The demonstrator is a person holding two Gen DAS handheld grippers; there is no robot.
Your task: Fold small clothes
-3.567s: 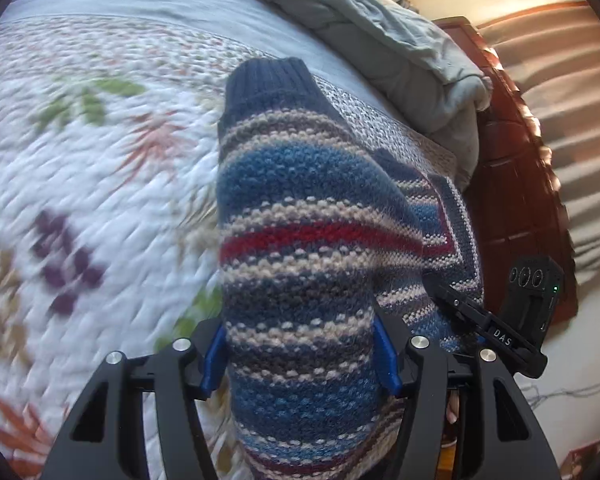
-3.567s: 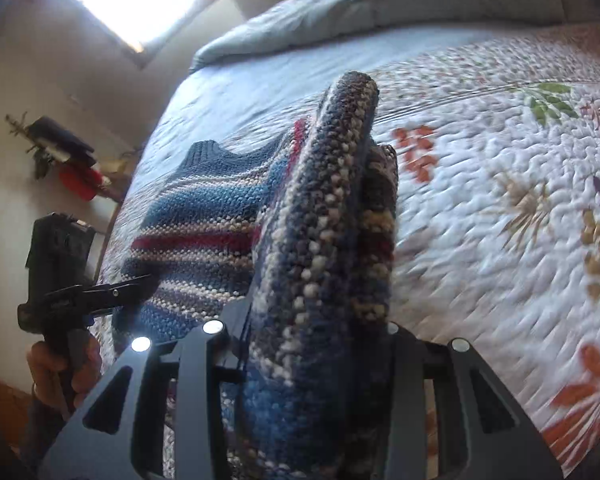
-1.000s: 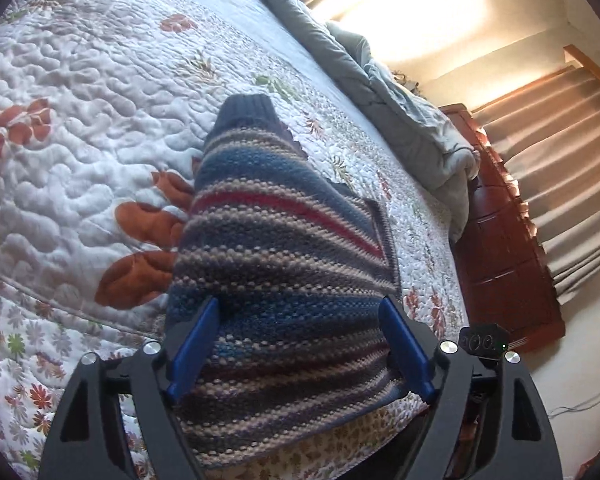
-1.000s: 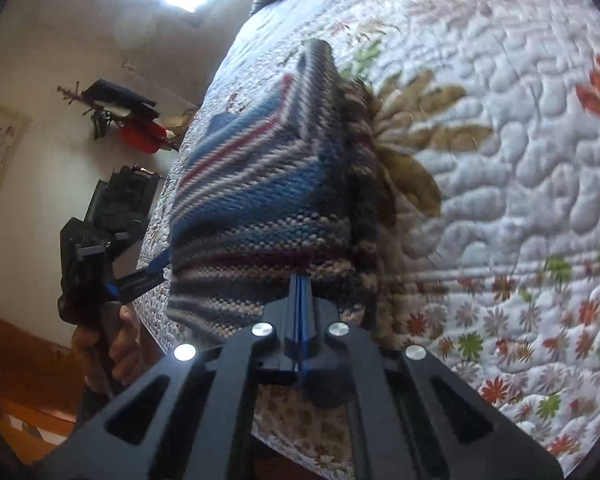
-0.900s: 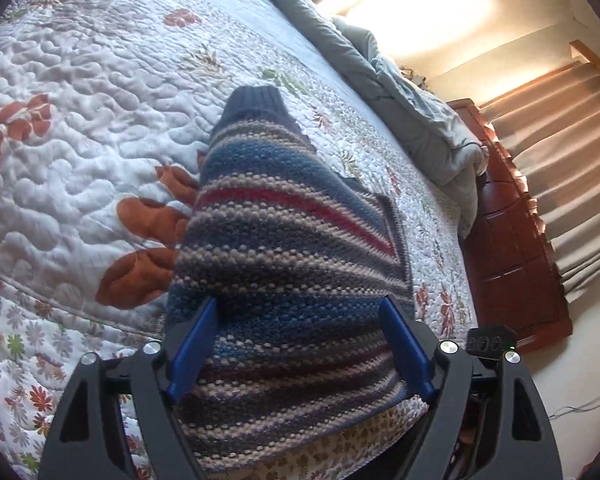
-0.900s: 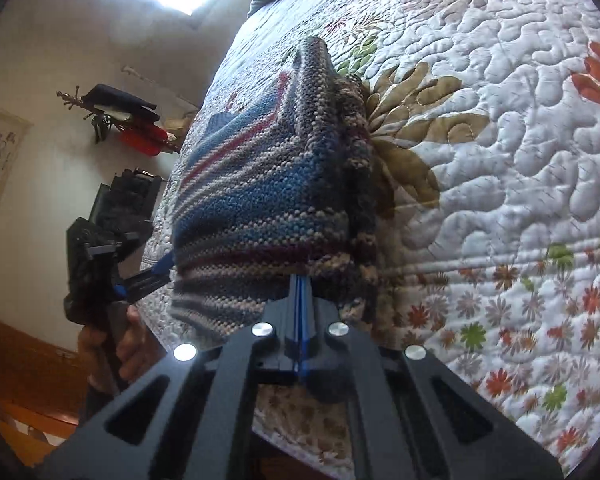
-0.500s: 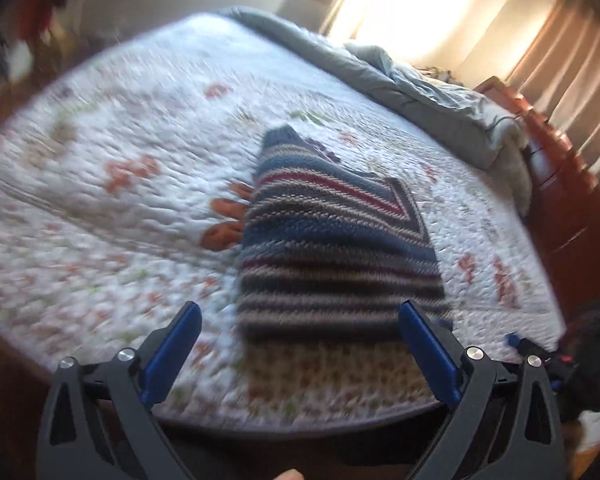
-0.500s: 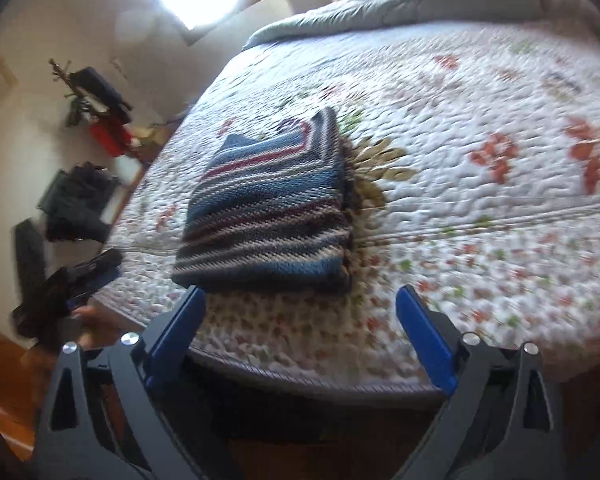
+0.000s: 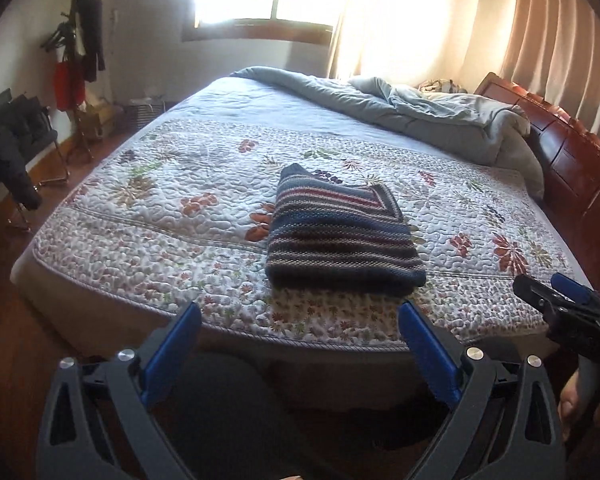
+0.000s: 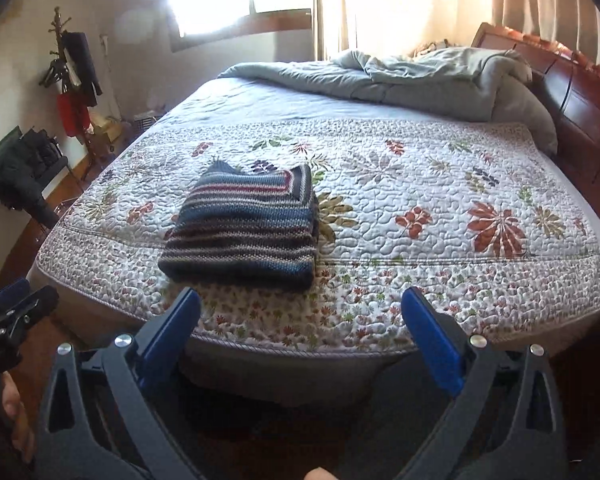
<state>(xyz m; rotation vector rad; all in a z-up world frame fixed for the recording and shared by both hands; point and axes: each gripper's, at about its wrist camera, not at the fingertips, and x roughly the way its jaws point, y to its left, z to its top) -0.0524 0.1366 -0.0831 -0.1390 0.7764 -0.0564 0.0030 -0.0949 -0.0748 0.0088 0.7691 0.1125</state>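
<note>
Now my left jaws [image 9: 298,344] and right jaws [image 10: 300,334] gape empty, clear of the bed [image 10: 420,216], because the folded sweater [image 9: 340,236] lies finished near its edge.

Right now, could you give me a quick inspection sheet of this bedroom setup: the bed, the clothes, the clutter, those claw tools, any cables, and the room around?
Surface: floral quilt covering the bed, flat.
Job's things: striped sweater folded, lying near the quilt's front edge.
Clutter: bunched grey duvet by the headboard.
Grippers: left gripper open, empty; right gripper open, empty; both off the sweater.
Cables: nothing seen.
Surroundings: coat rack, window, curtains, wooden floor.
</note>
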